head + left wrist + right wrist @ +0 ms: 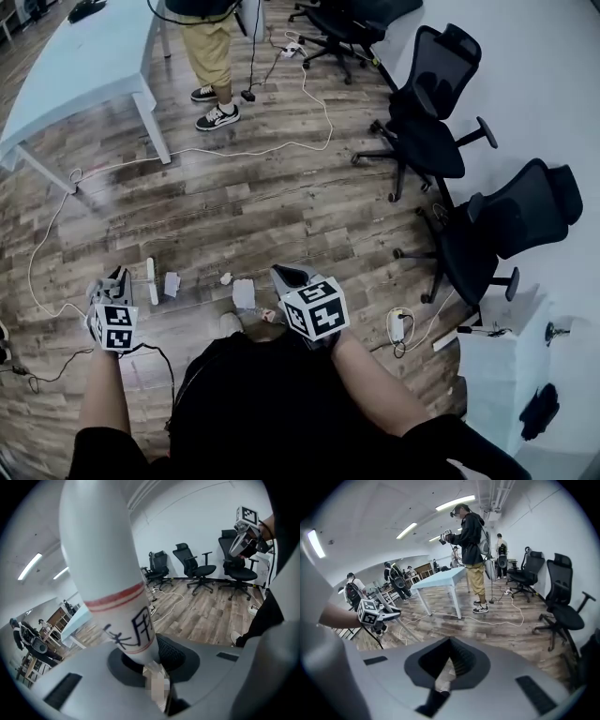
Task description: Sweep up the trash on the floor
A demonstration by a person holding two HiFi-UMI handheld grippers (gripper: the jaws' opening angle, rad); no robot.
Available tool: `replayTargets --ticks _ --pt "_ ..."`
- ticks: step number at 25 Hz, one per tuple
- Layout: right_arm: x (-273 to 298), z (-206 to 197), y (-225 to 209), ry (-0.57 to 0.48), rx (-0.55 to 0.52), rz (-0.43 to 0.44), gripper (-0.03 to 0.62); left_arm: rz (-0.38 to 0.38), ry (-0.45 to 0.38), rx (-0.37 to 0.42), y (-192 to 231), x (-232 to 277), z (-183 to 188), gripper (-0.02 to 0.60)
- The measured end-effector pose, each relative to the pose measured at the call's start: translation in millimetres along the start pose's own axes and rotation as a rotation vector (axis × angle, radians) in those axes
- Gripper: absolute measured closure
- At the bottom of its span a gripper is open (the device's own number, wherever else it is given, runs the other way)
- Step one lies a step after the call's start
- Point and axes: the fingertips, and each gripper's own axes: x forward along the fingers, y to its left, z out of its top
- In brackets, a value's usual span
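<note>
The sweep looks ready to start rather than under way. The left hand-held gripper (116,281) is clamped on a white pole (101,564) with red bands and black characters. I take the pole for the handle of the sweeping tool, though no view shows its head. The right hand-held gripper (283,275) has its jaws drawn almost together, with only a narrow pale slit between them and nothing I can make out in their grip.

The trash lies on the wooden floor (281,206) just ahead of the person. A crumpled paper sheet (244,292) is between the two grippers, a smaller paper scrap (172,283) is to its left near the pole, and a tiny white bit (226,278) lies between those.

The next move probably calls for a second grip on the pole, or a dustpan, and then short strokes to gather the scraps into one heap.

A white cable (234,150) trails across the floor farther out, and a black cord (161,361) loops near the left side; either could snag a stroke. A white power adapter (398,323) sits near right. Two black office chairs (427,112) (497,234) line the right side. A pale desk (84,56) stands far left, and beside it a standing person (211,56), well apart from the trash.
</note>
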Motion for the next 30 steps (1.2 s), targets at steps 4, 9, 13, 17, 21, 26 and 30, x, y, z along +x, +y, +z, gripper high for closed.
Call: replayTargets --ticks 4,9,13,17,21,26,30 --pt "-13 -8 -2 0.018 -0.004 -0.047 0.580 -0.019 0.010 0.025 -9 13 -21 0.534" --pt "-21 -8 -2 0.014 0.014 -0.082 0.580 -0.071 -0.003 0.059 -29 20 -27 0.534" --pt "-20 -11 4 0.010 0.014 -0.081 0.580 -0.097 -0.025 0.054 -42 21 -19 0.534" --pt "-19 -14 9 0.003 0.032 -0.080 0.580 -0.138 -0.059 0.025 -59 21 -3 0.537" --pt "-22 -25 12 0.013 0.035 -0.071 0.580 -0.193 -0.091 0.024 -84 20 16 0.537" --pt "-29 -27 6 0.004 0.043 -0.085 0.580 -0.272 -0.137 0.017 -115 21 45 0.537" --pt "-35 -32 1 -0.008 0.067 -0.093 0.580 -0.351 -0.162 0.053 -149 21 66 0.537"
